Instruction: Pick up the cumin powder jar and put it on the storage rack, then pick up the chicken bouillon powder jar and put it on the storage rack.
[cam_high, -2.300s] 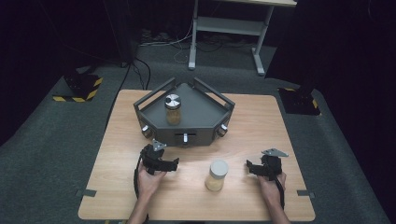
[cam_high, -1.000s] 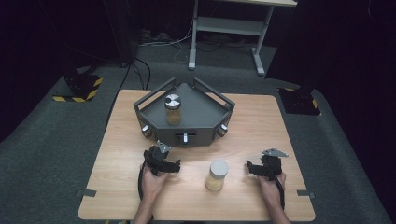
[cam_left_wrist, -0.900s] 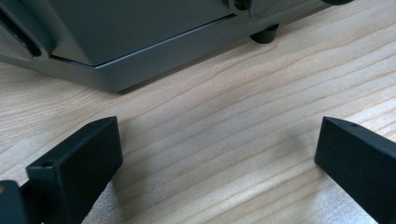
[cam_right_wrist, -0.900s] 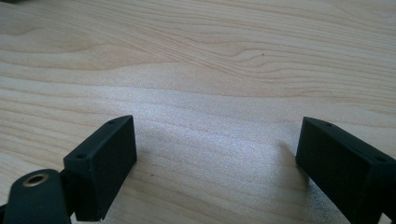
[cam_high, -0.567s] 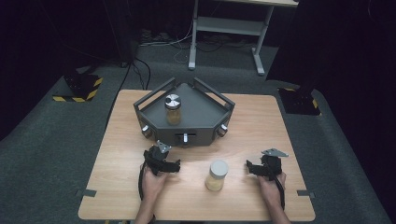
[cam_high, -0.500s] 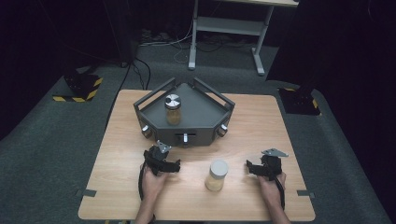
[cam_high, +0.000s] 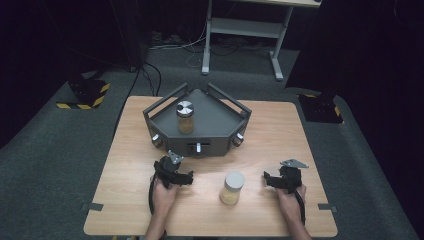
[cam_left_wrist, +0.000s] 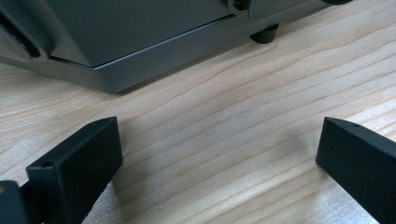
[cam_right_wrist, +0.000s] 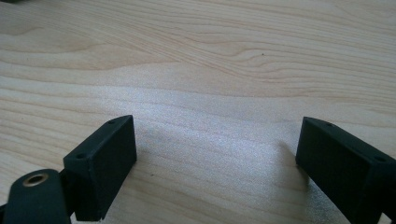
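A light wooden table (cam_high: 280, 130) with rounded corners is seen from above, standing on dark grey carpet. Near its front edge, roughly midway between the two hands, a small glass jar with a pale lid and yellowish contents (cam_high: 232, 187) stands upright on the bare wood — touched by nothing.

The left gripper (cam_high: 186, 179) is held low over the table just inside the front-left part of the board, pointing toward the jar but well short of it. In the left gripper view its two black jaws are spread wide, with only wood grain between them; nothing is gripped. Beyond the jaws in that view, the grey wall and a rubber foot of the tray (cam_left_wrist: 140, 51) are seen close by.

The right gripper (cam_high: 267, 180) is held near the front-right part of the table, its tips turned toward the jar and stopping just beside it without contact. In the right gripper view its jaws likewise stand apart over bare wood, and nothing is held.

Toward the back edge of the table, centred, a dark grey metal tray with angled sides and raised rails (cam_high: 220, 117) is set. On its floor, toward the left side, a second glass jar with a shiny metal lid and amber contents (cam_high: 184, 116) stands upright — well apart from both grippers.
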